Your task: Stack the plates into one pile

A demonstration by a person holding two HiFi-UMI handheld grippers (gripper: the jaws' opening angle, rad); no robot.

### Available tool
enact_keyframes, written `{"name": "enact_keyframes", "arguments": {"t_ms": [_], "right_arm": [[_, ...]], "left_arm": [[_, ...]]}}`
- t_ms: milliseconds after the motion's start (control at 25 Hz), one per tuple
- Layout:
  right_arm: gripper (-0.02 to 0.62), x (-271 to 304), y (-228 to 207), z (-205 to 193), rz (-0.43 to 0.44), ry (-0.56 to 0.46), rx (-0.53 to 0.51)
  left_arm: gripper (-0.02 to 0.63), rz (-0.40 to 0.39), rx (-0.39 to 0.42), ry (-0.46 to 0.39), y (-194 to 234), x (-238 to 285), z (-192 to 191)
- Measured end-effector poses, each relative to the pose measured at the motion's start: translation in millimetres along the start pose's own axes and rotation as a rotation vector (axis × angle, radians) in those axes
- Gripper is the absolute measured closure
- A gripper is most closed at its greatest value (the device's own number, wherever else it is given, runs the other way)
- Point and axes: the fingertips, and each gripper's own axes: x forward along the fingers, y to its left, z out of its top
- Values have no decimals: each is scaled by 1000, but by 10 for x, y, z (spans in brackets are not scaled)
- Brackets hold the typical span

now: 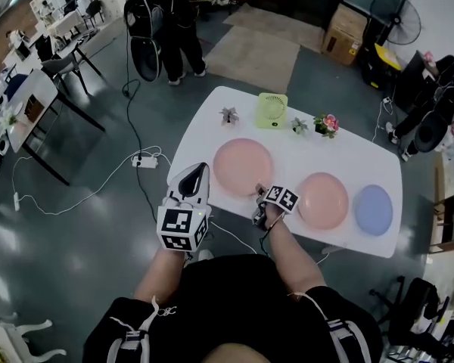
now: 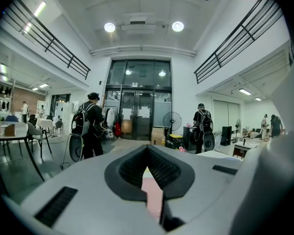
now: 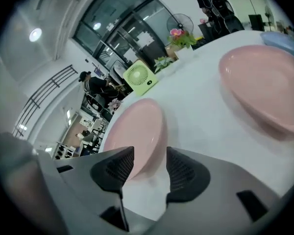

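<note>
Plates: unstacked on tabletop (image 1: 287, 148); big pink plate (image 1: 243, 166) just ahead of R tongs (image 1: 261, 195).
R tongs: jaws apart, straddling its near rim.
L tongs (image 1: 196, 174): closed, empty, farther off.

Bright even indoor light; ceiling lamps (image 2: 109, 27) glare high above the fingers (image 2: 130, 169); fisheye corners black, warped; fingers soft.
</note>
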Motion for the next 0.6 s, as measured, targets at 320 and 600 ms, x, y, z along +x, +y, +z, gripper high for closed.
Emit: {"name": "enact_keyframes", "arguments": {"t_ms": [320,600], "right_arm": [[423,248,64,-180,112,58,342],[548,410,-43,-123,45,16,550]], "left_arm": [[595,43,-5,6,267,-90,-14],[595,77,-4,-1,482,-175,5]]}}
